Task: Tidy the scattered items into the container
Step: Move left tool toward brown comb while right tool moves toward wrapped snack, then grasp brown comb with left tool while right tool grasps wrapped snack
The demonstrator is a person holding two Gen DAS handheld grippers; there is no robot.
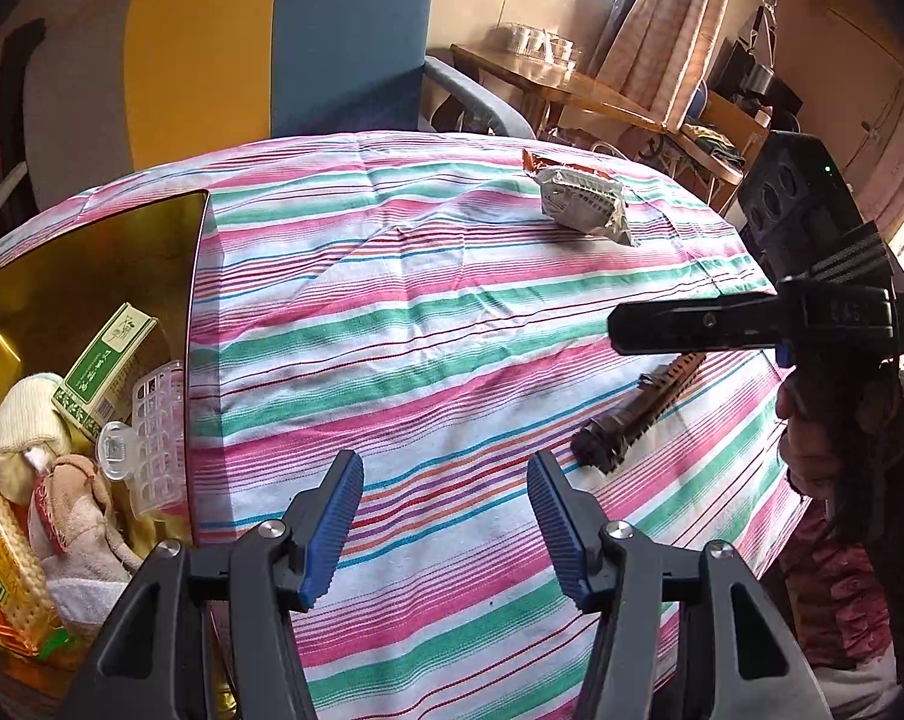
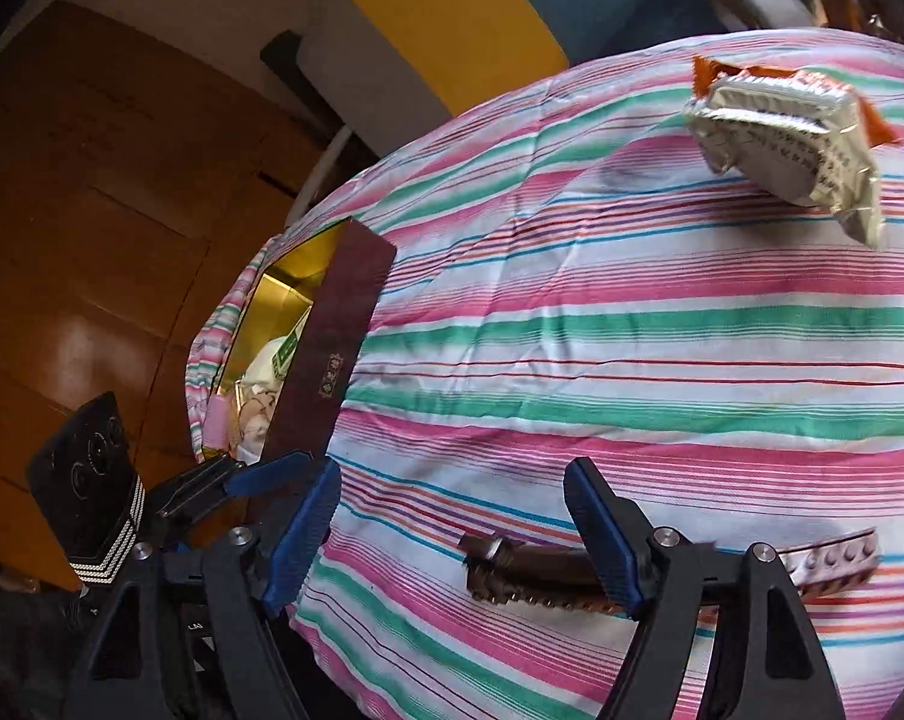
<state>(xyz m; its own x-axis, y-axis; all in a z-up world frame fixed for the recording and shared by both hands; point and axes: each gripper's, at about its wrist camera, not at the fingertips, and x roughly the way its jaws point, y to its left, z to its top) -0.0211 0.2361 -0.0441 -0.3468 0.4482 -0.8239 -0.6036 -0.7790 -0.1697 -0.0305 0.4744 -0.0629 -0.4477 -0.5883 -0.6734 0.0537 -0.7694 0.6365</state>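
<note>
A striped cloth [image 1: 428,312] in pink, green and white covers the table. Two loose items show in the left wrist view: one snack packet [image 1: 584,201] at upper right and one dark brown comb [image 1: 638,414] at right, well apart, with bare cloth between them. The gold-lined container [image 1: 92,276] at the left edge holds several things, among them one green box [image 1: 107,363]. The left gripper [image 1: 446,531] is spread and holds nothing. The right gripper [image 2: 452,540] is spread over the comb [image 2: 530,576], with a pill strip [image 2: 830,561] just beside.
</note>
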